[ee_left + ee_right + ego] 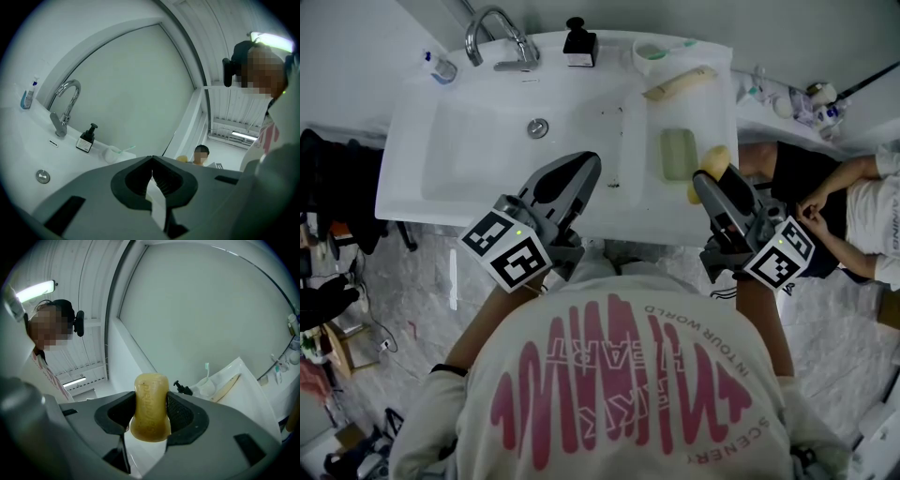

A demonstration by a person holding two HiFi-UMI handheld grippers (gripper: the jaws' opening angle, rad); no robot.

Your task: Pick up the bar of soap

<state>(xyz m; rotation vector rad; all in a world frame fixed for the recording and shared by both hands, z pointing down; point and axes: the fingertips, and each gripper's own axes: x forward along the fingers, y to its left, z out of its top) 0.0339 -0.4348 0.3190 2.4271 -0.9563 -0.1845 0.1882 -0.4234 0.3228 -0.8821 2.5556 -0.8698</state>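
Spanning the upper part of the head view, the white sink is sitting beneath both grippers. Lower left of centre, the left gripper is hovering with its jaws pressed together on nothing. Right of centre, the right gripper is clamping the yellow bar of soap upright between its pads, just beside the pale green dish. Judging by this, the pick-up is looking essentially finished, with only holding the soap clear remaining.
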